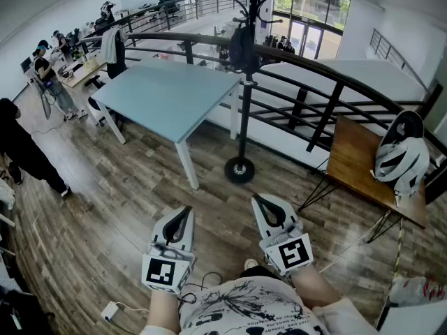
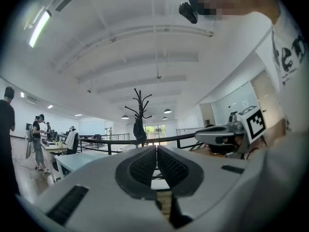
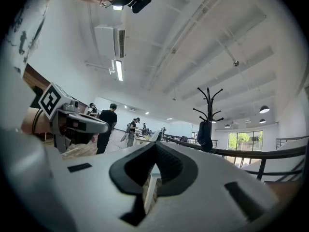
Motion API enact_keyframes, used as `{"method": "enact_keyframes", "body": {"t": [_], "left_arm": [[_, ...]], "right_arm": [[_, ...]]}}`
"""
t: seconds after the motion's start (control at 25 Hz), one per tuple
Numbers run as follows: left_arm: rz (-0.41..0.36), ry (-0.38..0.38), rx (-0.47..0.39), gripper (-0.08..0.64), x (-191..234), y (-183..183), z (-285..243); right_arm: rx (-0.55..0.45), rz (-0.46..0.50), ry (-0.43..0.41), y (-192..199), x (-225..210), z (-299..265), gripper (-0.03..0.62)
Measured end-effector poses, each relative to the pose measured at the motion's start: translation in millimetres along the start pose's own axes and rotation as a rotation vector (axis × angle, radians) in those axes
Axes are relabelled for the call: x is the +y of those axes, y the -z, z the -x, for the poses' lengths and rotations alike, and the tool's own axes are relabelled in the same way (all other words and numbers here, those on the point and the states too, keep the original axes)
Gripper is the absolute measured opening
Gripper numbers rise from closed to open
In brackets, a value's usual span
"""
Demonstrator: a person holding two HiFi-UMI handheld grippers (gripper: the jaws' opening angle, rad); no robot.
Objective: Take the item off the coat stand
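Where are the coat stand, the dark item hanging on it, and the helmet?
coat stand point(image 1: 244, 117), head view, middle of pole.
dark item point(image 1: 242, 49), head view, its body.
helmet point(image 1: 399, 158), head view, shell.

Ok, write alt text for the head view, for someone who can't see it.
A black coat stand with a dark item hanging near its top stands by a railing, beside a light blue table. Low in the frame, the left tongs and right tongs, both shut and empty, point toward it.
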State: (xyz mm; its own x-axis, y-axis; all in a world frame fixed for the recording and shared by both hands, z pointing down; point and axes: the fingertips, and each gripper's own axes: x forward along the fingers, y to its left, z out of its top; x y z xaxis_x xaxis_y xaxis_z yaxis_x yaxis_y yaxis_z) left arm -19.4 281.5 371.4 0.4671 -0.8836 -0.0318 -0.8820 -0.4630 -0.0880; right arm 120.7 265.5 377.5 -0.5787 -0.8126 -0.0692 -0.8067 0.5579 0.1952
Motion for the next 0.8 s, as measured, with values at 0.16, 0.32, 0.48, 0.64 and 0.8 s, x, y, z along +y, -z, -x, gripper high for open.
{"method": "enact_keyframes", "body": {"t": [0.16, 0.32, 0.48, 0.64, 0.8], "left_arm": [[0.002, 0.000, -0.003, 0.005, 2, 0, 4], [0.005, 0.002, -0.003, 0.005, 4, 0, 6], [0.007, 0.005, -0.005, 0.005, 7, 2, 7], [0.009, 0.001, -0.002, 0.005, 14, 2, 9], [0.012, -0.010, 0.009, 0.005, 25, 6, 8]], "right_arm": [[-0.007, 0.006, 0.000, -2, 5, 0, -0.008], [-0.008, 0.001, 0.002, -3, 7, 0, -0.008], [-0.013, 0.008, 0.026, -2, 5, -2, -0.008], [-0.032, -0.009, 0.049, -5, 3, -7, -0.006], [-0.018, -0.026, 0.054, -1, 2, -18, -0.006]]}}
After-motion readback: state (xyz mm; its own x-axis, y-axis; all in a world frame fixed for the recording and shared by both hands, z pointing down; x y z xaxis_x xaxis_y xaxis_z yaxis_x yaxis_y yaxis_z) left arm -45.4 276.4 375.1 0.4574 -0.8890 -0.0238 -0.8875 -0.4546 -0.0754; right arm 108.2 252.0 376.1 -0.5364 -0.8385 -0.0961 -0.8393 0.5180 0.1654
